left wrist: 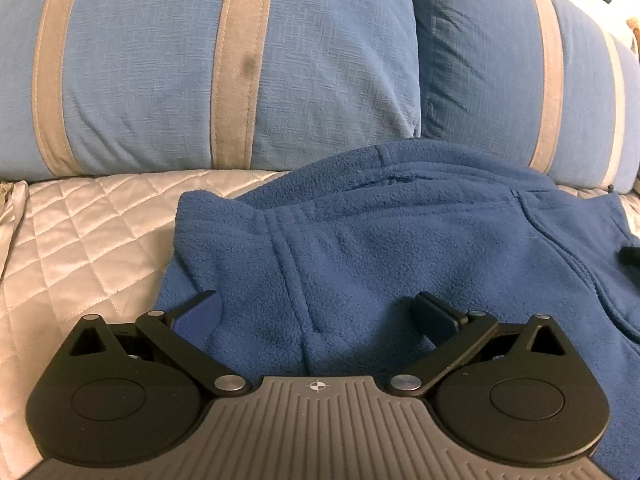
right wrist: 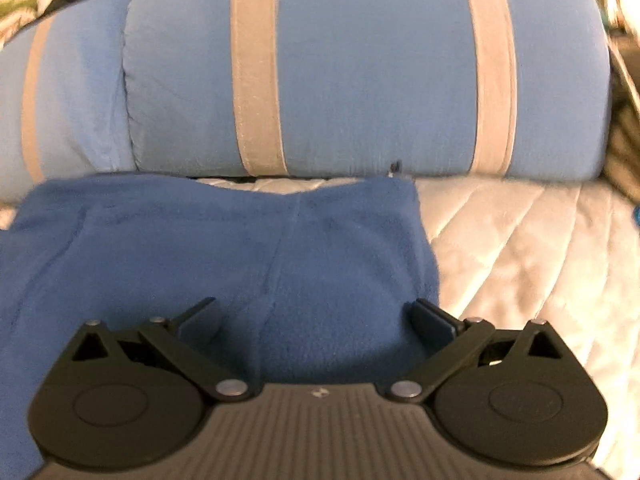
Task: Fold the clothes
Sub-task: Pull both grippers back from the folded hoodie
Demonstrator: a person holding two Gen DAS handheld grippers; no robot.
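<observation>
- The left gripper (left wrist: 318, 314) has its two fingers wide apart, with nothing between them; only blue fleece lies under the gap.
- Its left finger pad (left wrist: 204, 316) is near the left edge of the blue fleece garment (left wrist: 400, 248), and its right finger is over the middle of the cloth.
- The right gripper (right wrist: 316, 318) also has its fingers spread wide and holds nothing.
- Its right finger pad (right wrist: 430, 322) is close to the right edge of the garment (right wrist: 240, 248), just beside the place where the cloth ends and the cover begins.
- The garment lies flat on a pale quilted bed cover (left wrist: 80, 240), spread between the two grippers. Seams run along it, and a curved pocket edge (left wrist: 576, 256) shows on its right part in the left wrist view.
- The far edge of the garment reaches almost to the pillows; in the right wrist view, which is a little blurred, I think a thin strip of the cover shows between them.
- Behind stand two blue pillows with grey stripes: the left pillow (left wrist: 160, 64) and the right pillow (left wrist: 500, 64), side by side and touching.
</observation>
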